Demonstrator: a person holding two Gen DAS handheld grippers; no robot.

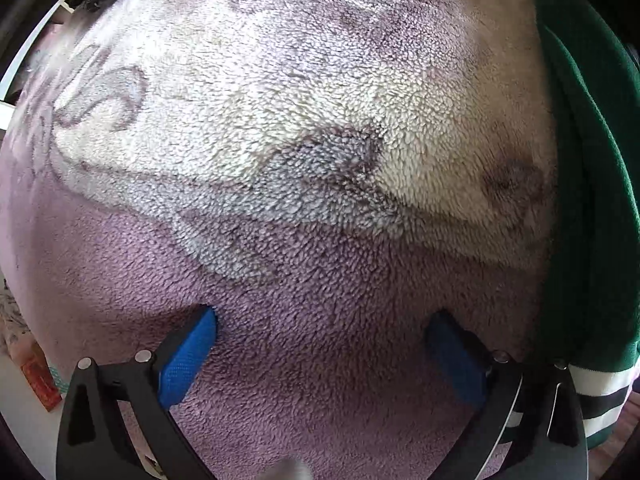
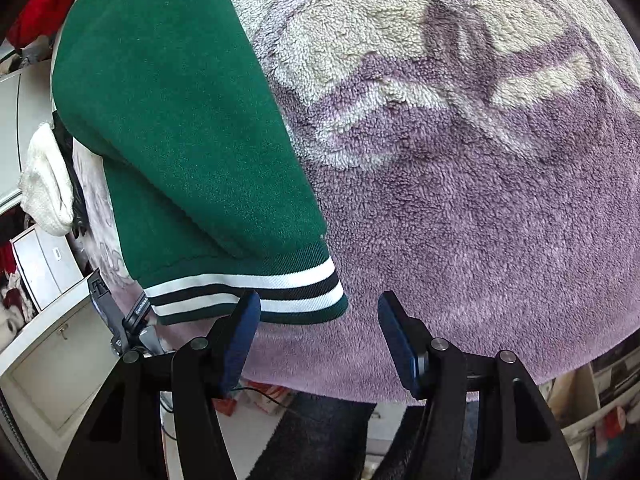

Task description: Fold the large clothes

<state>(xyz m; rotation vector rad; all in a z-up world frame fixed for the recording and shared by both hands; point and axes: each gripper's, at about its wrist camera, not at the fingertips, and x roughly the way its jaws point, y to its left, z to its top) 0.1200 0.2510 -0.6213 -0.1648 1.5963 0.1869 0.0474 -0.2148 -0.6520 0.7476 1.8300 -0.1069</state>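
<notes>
A green fleece garment (image 2: 180, 120) with a white-and-black striped ribbed hem (image 2: 248, 286) lies on a purple and cream fleece blanket (image 2: 480, 200). In the left wrist view the garment (image 1: 592, 160) runs down the right edge and the blanket (image 1: 280, 160) fills the rest. My right gripper (image 2: 318, 320) is open and empty, its left finger just in front of the striped hem's corner. My left gripper (image 1: 320, 344) is open wide and empty, close over the purple blanket, with the striped hem (image 1: 600, 396) beside its right finger.
White cabinets and a drawer (image 2: 52, 356) stand at the left below the blanket's edge. A white knitted item (image 2: 44, 184) hangs at the left. A red cloth (image 2: 52, 0) lies at the far left. A dark mat (image 2: 320, 436) and clutter lie on the floor.
</notes>
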